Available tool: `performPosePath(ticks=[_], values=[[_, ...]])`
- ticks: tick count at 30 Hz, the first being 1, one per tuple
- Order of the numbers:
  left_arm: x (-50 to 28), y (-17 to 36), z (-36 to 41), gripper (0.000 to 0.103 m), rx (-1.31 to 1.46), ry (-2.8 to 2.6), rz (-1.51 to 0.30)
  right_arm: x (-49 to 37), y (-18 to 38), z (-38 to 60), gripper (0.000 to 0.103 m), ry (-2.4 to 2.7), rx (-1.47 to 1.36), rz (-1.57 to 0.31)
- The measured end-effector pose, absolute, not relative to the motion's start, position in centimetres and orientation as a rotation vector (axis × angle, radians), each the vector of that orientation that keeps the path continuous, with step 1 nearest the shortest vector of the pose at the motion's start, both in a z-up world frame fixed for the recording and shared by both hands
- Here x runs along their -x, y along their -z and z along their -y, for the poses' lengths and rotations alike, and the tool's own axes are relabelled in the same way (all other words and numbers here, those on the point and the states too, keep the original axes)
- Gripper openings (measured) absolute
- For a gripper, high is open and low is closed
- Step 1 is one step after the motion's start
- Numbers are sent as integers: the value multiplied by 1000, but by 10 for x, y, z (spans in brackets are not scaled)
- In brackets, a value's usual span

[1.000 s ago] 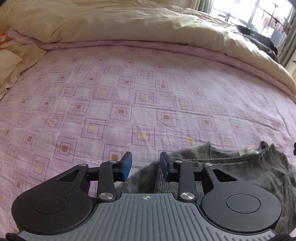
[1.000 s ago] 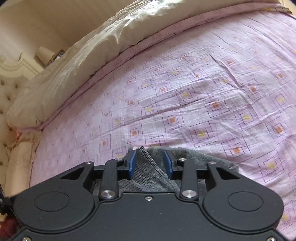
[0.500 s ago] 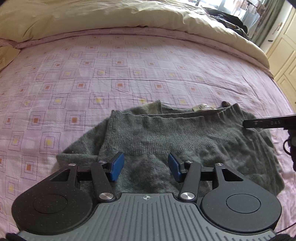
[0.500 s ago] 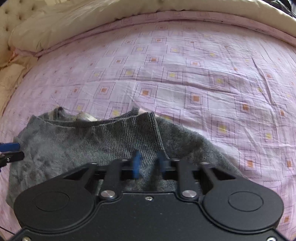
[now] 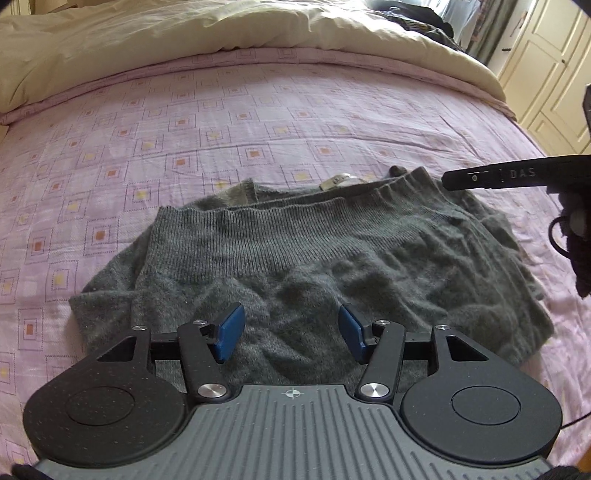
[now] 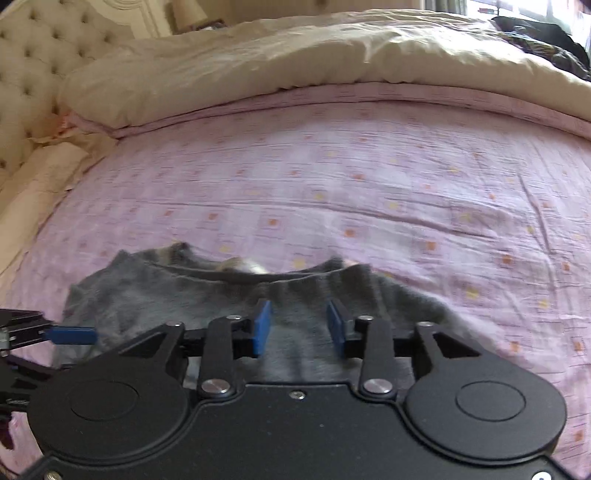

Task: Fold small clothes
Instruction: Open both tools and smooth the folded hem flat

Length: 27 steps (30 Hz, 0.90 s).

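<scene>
Left wrist view: a grey sweater (image 5: 314, 258) lies across the middle of the frame on a pink patterned sheet (image 5: 221, 110), spread flat where both tools can reach it. Its ribbed hem is doubled up toward the collar, a fold that looks just laid. At lower centre the left gripper (image 5: 291, 332) hangs above the knit with its jaws opening; wool shows beneath the gap, but the blue pads (image 5: 231, 330) press on nothing. At right, the other tool's black body pokes in over the sweater's upper corner. A cream duvet (image 5: 258, 33) is heaped along the top, pushed back, it seems, to free the sheet for folding.

Right wrist view, blurred: the sweater fills the lower left, and the right gripper (image 6: 298, 326) at lower centre is opening too, gripping nothing.
</scene>
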<state>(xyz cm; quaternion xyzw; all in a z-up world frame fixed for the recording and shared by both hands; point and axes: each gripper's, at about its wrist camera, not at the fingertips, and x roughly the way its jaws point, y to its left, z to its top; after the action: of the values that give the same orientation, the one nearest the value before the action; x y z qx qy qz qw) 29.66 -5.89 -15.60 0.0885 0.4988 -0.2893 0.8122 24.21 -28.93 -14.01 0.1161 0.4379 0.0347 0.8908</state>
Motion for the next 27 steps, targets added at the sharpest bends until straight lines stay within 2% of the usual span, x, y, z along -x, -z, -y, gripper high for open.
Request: performPosePath(ticks=[7,10,15,18,22,24,27], values=[[-294,172,52,55,-233,551,-1107,-237,167,211,49,-190,-28,-1033],[-298,176,43,55,-255,511,-1109,-237,182,221,45,-93,34,-1062],[-306,177,29,57,-253,500,-1112,-236,181,255,45,0,-17,-1069],[-305,172,28,57,-246,496,-1118,-228,169,267,52,-2,-78,-1048],[-291,159,24,58,-210,502,-1103,-203,155,262,55,-17,-97,-1016],[-279,156,23,58,-211,521,-1108,-187,156,258,59,-20,-86,-1033],[-258,163,20,59,-243,528,-1144,-160,169,258,59,16,-71,-1095]])
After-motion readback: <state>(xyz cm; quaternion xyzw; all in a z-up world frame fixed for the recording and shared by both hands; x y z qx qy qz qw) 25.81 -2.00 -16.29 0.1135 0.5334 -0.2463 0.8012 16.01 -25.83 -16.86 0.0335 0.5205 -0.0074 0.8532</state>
